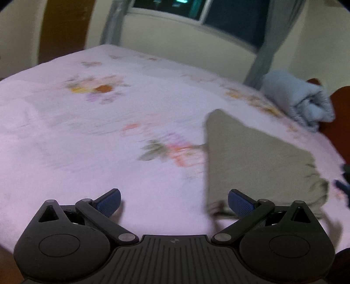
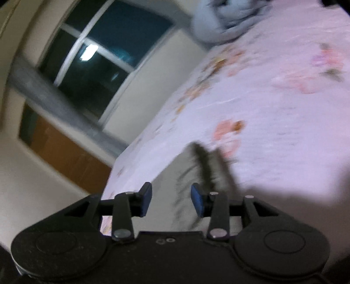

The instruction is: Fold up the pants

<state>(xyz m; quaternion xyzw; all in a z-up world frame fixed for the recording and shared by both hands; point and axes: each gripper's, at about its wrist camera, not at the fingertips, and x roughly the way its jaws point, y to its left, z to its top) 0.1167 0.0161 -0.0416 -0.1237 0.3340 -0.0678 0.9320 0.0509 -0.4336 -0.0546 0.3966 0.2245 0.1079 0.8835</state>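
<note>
Lying on the right part of a pink flowered bedsheet (image 1: 91, 139), the olive-grey pants (image 1: 253, 157) form a flat, folded shape with one corner pointing toward the far side of the bed and a rumpled edge near the bed's right border. The left gripper (image 1: 174, 202) hangs above the sheet with its jaws spread wide and nothing between them; its blue pads (image 1: 109, 202) are clear of the cloth, though the right-hand pad sits in front of the near edge of the pants in the left wrist view. The right gripper (image 2: 171, 202) has its jaws partly apart, and the pants (image 2: 175, 174) lie between and beyond them; the blur makes it hard to say whether either pad touches the fabric, but the pads do not appear to press on it. A dark strip of the garment runs up and away from the right-hand pad in the right wrist view. A rolled pale-blue blanket (image 1: 301, 100) rests at the bed's far right edge, well apart from the pants. Behind the bed are a window (image 1: 196, 13) with grey curtains (image 1: 264, 43) and a cream wall.
</note>
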